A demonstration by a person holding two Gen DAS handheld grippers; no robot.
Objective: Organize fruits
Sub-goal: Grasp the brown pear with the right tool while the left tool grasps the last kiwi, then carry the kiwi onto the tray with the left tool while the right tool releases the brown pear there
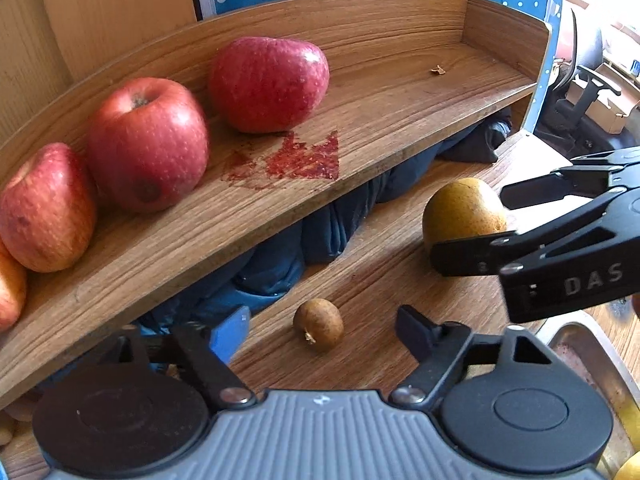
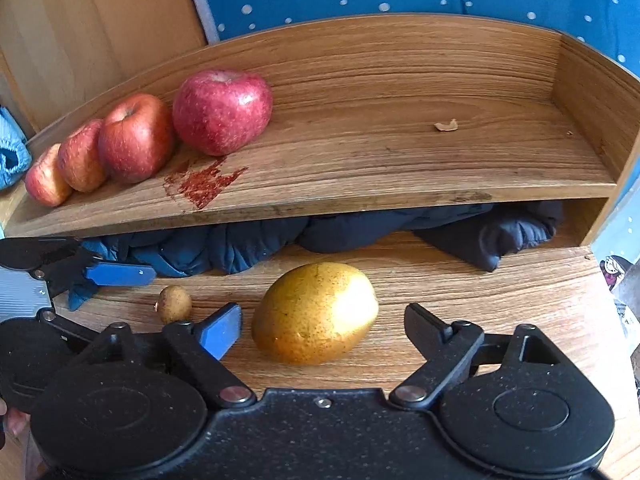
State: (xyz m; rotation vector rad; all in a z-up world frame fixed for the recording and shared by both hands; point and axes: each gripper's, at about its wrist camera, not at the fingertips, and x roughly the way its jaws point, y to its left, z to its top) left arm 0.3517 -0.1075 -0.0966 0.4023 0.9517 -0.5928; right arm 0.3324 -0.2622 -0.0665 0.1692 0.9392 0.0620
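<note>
**Closing the right tongs on the pear**

The wooden shelf (image 2: 360,168) stands at the back of the desk (image 2: 500,292), with a row of red apples (image 2: 136,138) lined up touching along its left part and a long bare stretch to their right. A red stain (image 2: 200,186) marks the board just in front of the apples, and a small dry scrap (image 2: 446,125) lies further right. Dark blue cloth (image 2: 248,246) is bunched in the gap under the shelf.

The pear (image 2: 316,312), golden-brown and lying on its side, rests on the desk in front of the shelf, squarely between the fingers of the right tongs (image 2: 322,328). These are spread wide, with a gap on each side of the fruit, so nothing is gripped yet. The step in hand looks like the pickup of this pear, probably for the free part of the shelf.

To do it well, I would push the right tongs a little further forward so the fingers meet the pear at its widest part, then close slowly and evenly; its rounded skin could squirt out of a grip set too near the end. Lift it straight up to clear the shelf's front edge.

The left tongs (image 1: 324,330) are also spread wide and hold nothing, hovering near a small brown round fruit (image 1: 319,324), possibly a longan, that lies on the desk left of the pear. Keeping them aside leaves the lift path free.
</note>
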